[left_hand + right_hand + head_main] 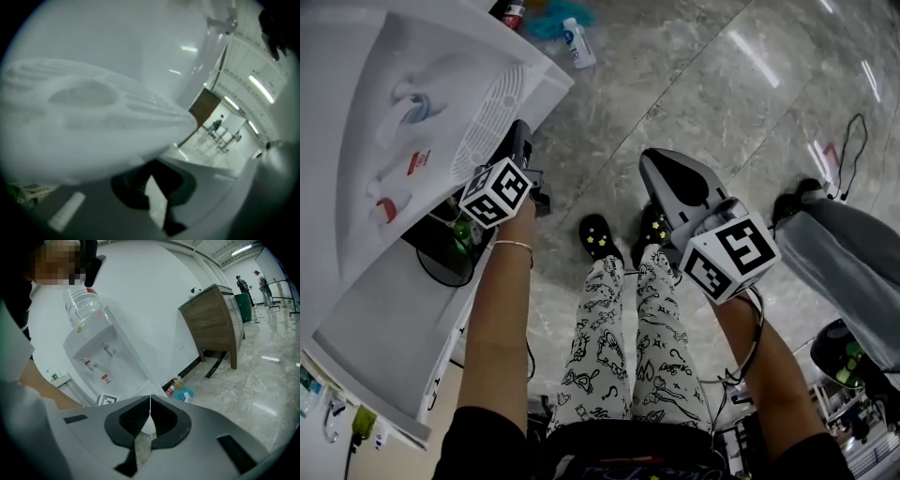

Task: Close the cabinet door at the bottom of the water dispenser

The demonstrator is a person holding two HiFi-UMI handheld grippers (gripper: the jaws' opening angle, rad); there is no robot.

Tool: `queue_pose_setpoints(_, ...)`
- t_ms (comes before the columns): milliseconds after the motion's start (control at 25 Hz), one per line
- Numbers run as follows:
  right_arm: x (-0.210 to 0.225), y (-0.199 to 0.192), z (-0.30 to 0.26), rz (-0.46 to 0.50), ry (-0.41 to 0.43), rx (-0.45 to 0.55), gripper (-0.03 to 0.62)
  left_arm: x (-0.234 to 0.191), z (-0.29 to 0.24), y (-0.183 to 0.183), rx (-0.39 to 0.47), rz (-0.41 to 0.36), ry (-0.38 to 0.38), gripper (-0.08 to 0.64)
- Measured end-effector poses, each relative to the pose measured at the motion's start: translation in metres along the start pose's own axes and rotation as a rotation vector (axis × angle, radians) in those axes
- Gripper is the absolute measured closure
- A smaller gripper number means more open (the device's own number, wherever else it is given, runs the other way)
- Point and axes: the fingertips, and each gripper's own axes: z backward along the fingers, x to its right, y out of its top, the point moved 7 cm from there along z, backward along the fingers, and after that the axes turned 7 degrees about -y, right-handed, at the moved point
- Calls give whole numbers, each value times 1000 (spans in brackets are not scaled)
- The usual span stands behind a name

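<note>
The white water dispenser [403,112] stands at the left, seen from above, with its drip tray [487,122] jutting forward. Below it the cabinet opening [439,261] shows dark, with a green bottle [461,234] inside. The white cabinet door [384,342] stands swung out at the lower left. My left gripper [520,127] is shut and empty, its tip just under the drip tray [93,108] and above the opening. My right gripper [649,161] is shut and empty, held over the floor to the right, apart from the dispenser [101,362].
Small bottles and a blue cloth [567,28] lie on the marble floor beside the dispenser. The person's feet [598,234] stand between the grippers. Another person's grey trouser leg [853,253] is at the right. A wooden cabinet [215,324] stands along the wall.
</note>
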Motion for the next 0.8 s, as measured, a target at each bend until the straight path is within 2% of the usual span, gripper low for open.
queue_pose_setpoints(400, 3, 0, 2, -9, -5, -1, 575, 1, 0, -2, 54, 36, 32, 563)
queue_pose_setpoints(600, -1, 1, 9, -3, 0, -4, 575, 13, 17, -7, 64, 83, 32, 563)
queue_pose_setpoints(720, -5, 9, 12, 10, 5, 6, 575, 31, 28, -2, 89, 75, -6, 563)
queue_pose_setpoints(800, -11, 16, 18, 11, 13, 22, 575, 50, 40, 5, 98, 51, -61, 563)
